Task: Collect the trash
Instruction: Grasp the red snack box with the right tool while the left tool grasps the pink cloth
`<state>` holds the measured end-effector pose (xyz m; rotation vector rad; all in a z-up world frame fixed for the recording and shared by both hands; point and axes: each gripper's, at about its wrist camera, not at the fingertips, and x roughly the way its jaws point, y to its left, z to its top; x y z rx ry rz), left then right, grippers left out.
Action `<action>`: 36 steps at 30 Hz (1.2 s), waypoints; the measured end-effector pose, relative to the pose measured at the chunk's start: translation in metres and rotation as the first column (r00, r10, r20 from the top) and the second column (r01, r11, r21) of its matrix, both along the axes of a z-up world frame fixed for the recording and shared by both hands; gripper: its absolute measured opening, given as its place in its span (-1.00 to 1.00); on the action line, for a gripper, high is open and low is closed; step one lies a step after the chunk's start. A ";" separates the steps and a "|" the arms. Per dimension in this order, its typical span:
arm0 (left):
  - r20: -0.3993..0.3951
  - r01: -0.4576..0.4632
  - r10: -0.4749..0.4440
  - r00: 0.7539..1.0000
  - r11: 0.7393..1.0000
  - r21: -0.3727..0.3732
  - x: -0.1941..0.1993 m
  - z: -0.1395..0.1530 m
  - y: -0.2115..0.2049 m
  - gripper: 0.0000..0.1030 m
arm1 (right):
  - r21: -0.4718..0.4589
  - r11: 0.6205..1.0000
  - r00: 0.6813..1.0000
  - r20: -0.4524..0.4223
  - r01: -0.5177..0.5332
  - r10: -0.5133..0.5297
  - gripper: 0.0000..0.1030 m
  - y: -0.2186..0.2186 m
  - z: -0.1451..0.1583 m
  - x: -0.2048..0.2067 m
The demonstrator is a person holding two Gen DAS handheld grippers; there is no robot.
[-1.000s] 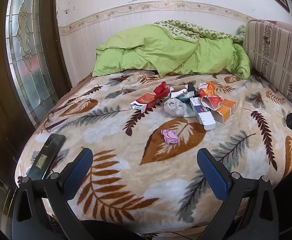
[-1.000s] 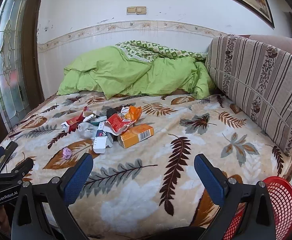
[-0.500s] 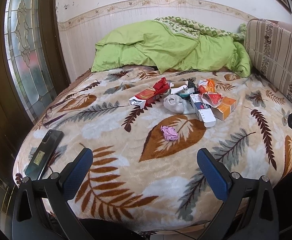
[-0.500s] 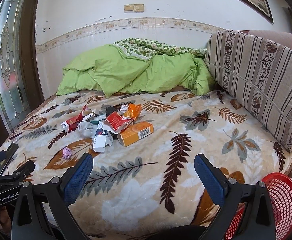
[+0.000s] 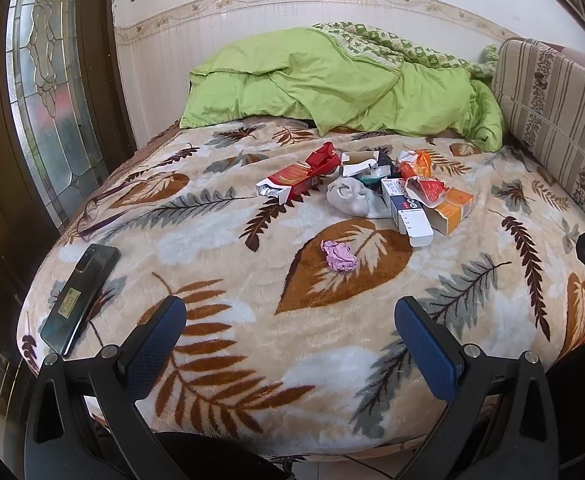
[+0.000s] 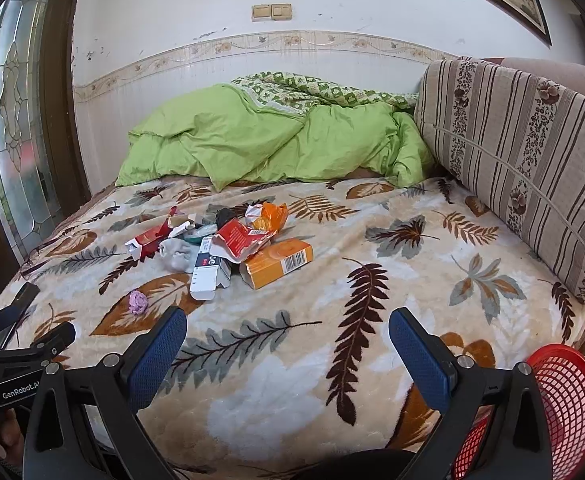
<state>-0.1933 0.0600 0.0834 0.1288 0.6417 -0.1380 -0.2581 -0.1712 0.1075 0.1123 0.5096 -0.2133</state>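
Both claws hang at the near edge of a bed covered by a cream fleece blanket printed with brown and grey leaves [image 5: 252, 352], each spread wide with nothing between its blue-padded fingers. The left claw [image 5: 290, 336] is released; straight ahead of it, a little beyond its fingertips, lies a small crumpled pink-purple paper wad [image 5: 338, 255] on a large brown leaf print. Farther ahead and slightly to that claw's right sits the main heap of trash: a torn red-and-white carton [image 5: 292, 180] with foil showing at its open end, a balled grey-white cloth [image 5: 350, 198], a long white-and-black box [image 5: 408, 212], a torn red wrapper [image 5: 426, 188] and an open orange cardboard box [image 5: 452, 210], all touching or overlapping one another. A dark rectangular phone [image 5: 80, 296] lies flat off to the left claw's left, near the bed's edge. The right claw [image 6: 288, 340] is likewise released; the same heap lies ahead and to its left, with the orange cardboard box [image 6: 278, 262] nearest and the pink-purple wad [image 6: 138, 301] just beyond its left fingertip. A red plastic mesh basket [image 6: 564, 400] stands close by the right claw's right finger, below the bed's edge. Behind the heap a rumpled lime-green duvet [image 6: 268, 140] is piled against the wall, and a striped floral cushion [image 6: 532, 160] leans far ahead to the right claw's right.
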 end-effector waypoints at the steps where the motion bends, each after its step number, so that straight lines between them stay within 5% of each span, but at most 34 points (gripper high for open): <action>1: 0.000 0.001 -0.001 1.000 1.000 0.000 0.000 0.000 0.000 1.00 | 0.001 1.000 1.000 -0.001 0.000 0.000 0.98 0.000 0.000 0.000; 12: -0.002 0.004 -0.004 1.000 1.000 -0.002 0.001 0.001 0.001 1.00 | 0.011 1.000 1.000 -0.011 -0.012 0.012 0.98 0.000 -0.001 0.002; 17: -0.053 0.046 -0.048 0.997 0.998 -0.049 0.006 -0.006 0.000 1.00 | 0.118 0.992 0.997 -0.059 -0.049 0.057 0.96 -0.011 -0.005 0.014; 26: -0.128 0.122 -0.146 0.981 0.976 -0.180 0.038 -0.008 -0.017 1.00 | 0.453 0.887 0.981 -0.116 -0.086 0.154 0.48 -0.047 -0.019 0.077; 31: -0.166 0.107 -0.142 0.976 0.973 -0.203 0.054 -0.017 -0.019 0.85 | 0.563 0.824 0.979 -0.131 -0.059 0.159 0.31 -0.063 -0.023 0.139; 36: -0.212 0.086 -0.140 0.967 0.966 -0.243 0.063 -0.021 -0.013 0.69 | 0.566 0.825 0.975 -0.190 0.011 0.117 0.04 -0.069 -0.036 0.200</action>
